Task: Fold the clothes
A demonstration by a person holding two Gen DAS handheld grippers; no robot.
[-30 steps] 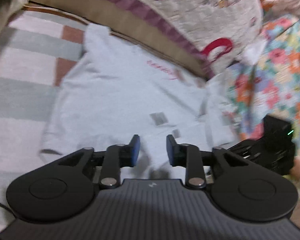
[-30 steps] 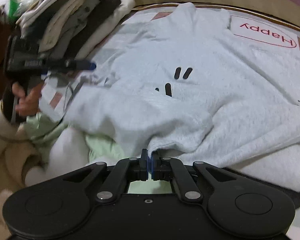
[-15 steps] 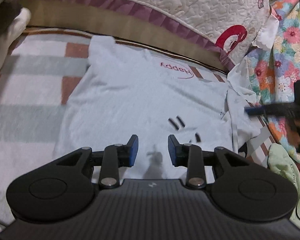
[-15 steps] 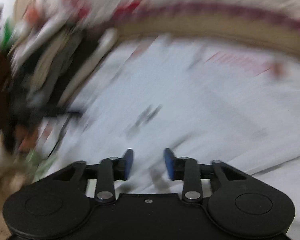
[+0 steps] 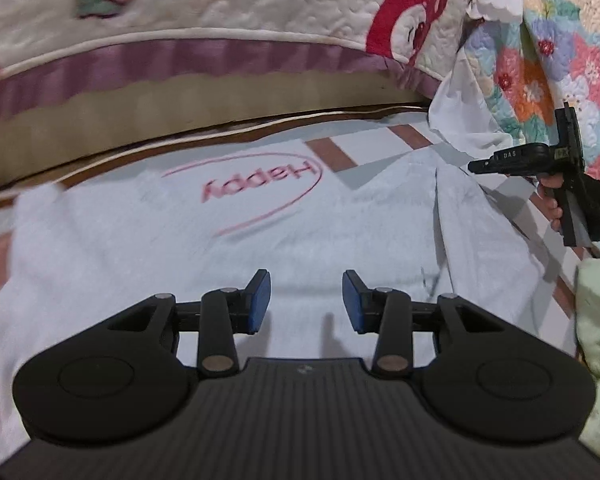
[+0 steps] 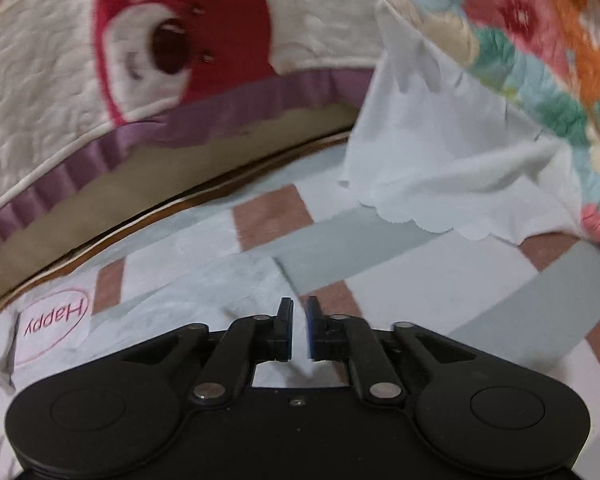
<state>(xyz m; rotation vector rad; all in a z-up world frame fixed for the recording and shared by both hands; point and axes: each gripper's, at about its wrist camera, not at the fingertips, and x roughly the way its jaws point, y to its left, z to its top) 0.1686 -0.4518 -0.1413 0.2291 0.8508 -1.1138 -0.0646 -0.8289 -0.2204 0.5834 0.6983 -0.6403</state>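
A pale grey sweatshirt (image 5: 340, 232) with a pink "Happy" print (image 5: 260, 182) lies spread on the checked bed cover. My left gripper (image 5: 306, 300) is open and empty, low over the sweatshirt's middle. My right gripper (image 6: 299, 328) shows a narrow gap between its pads and holds nothing; it hovers over the sweatshirt's far right edge (image 6: 220, 292). The same right gripper shows in the left wrist view (image 5: 540, 160), held in a hand at the right. The "Happy" print also shows in the right wrist view (image 6: 54, 320) at the left.
A quilted cream cover with red bear prints (image 5: 260, 12) rises behind the bed, edged in purple (image 6: 180, 128). A floral quilt (image 6: 540, 40) and a white scalloped cloth (image 6: 440, 160) lie at the right. A pale green garment (image 5: 596, 340) sits at the right edge.
My right gripper let go of the sweatshirt's hem, opened, swung to the far right edge and narrowed again. My left gripper stayed open and moved forward over the sweatshirt toward the "Happy" print.
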